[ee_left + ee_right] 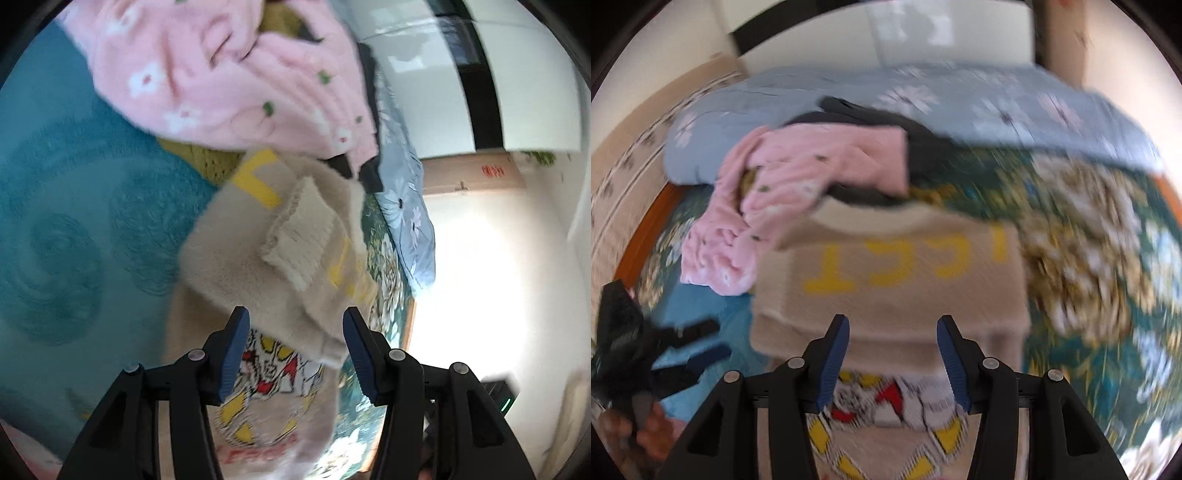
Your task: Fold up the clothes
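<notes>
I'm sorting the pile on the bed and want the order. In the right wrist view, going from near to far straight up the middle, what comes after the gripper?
Right gripper → beige sweater with yellow letters → pink garment → dark garment → blue flowered quilt.

Home bedroom: bed with floral bedspread (1089,221), blue quilt (997,107), loose clothes pile (812,166).

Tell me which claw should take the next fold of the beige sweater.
Probably the right claw: it is open, squarely facing the beige sweater at its near folded edge. The left claw, also open, hangs over the sweater's corner at an angle.
</notes>
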Demonstrator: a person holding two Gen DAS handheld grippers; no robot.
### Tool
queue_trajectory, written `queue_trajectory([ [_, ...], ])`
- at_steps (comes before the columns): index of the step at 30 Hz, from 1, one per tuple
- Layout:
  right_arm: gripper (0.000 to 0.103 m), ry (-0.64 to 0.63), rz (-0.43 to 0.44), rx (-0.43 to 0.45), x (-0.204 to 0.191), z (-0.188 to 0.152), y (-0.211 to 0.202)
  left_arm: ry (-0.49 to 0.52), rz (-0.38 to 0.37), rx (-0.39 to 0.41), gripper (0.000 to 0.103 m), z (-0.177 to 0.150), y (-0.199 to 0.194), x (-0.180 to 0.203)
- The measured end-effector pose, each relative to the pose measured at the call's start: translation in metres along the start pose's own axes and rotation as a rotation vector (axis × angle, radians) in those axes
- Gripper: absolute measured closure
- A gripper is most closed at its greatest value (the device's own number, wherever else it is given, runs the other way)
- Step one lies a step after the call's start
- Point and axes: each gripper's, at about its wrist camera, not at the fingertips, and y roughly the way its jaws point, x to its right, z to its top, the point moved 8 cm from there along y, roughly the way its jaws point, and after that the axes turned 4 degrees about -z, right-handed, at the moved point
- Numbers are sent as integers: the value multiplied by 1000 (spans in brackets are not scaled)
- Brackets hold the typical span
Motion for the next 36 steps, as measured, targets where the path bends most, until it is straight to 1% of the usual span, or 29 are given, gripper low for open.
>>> queue_trajectory([
  [1, 50, 42, 9, -21, 11, -7, 3, -23, -14, -5, 49, 0, 5, -1],
  [4, 50, 234, 44, -94, 50, -31, 20, -57, -32, -9, 49, 4, 14, 0],
  [6, 50, 362, 88, -144, 69, -45, 35, -53, -18, 10, 49, 11, 15, 2],
  [8, 50, 475, 112, -185, 85, -55, 48, -60, -34, 40, 50, 18, 13, 6],
  [9, 50, 518, 118, -197, 90, -58, 54, -64, -40, 48, 50, 21, 12, 6],
  [11, 50, 569, 117, -208, 96, -61, 65, -67, -24, 35, 50, 23, 17, 4],
  [14, 50, 604, 95, -222, 100, -62, 80, -52, 36, 3, 50, 24, 29, -2],
  [15, 50, 618, 89, -225, 100, -62, 84, -56, 42, -1, 50, 25, 32, -4],
  [19, 52, 648, 79, -210, 99, -57, 90, -102, 21, 2, 50, 30, 42, -4],
  [20, 57, 649, 81, -201, 97, -54, 91, -108, 21, 4, 51, 31, 44, -4],
  [21, 64, 652, 87, -195, 96, -52, 92, -113, 25, 5, 51, 32, 45, -4],
  [23, 71, 659, 86, -192, 93, -50, 95, -111, 32, 18, 52, 35, 47, -3],
  [24, 79, 663, 84, -191, 92, -49, 96, -108, 37, 26, 53, 36, 47, -2],
  [25, 84, 663, 82, -189, 91, -48, 97, -103, 42, 34, 61, 37, 46, 0],
  [26, 90, 661, 80, -186, 90, -47, 97, -97, 52, 45, 78, 38, 46, 1],
  [27, 91, 658, 78, -183, 89, -46, 98, -89, 57, 56, 88, 38, 45, 4],
  [28, 92, 652, 74, -177, 89, -44, 97, -77, 58, 69, 94, 39, 42, 6],
  [30, 93, 634, 64, -155, 92, -36, 91, -12, 45, 99, 95, 41, 35, 18],
  [32, 94, 646, 58, -83, 103, -24, 79, 51, 6, 126, 95, 44, 27, 33],
  [34, 94, 673, 45, -37, 116, -18, 71, 42, -34, 142, 95, 44, 20, 35],
  [36, 94, 698, 37, -46, 126, -21, 75, 20, -68, 155, 95, 45, 14, 34],
])
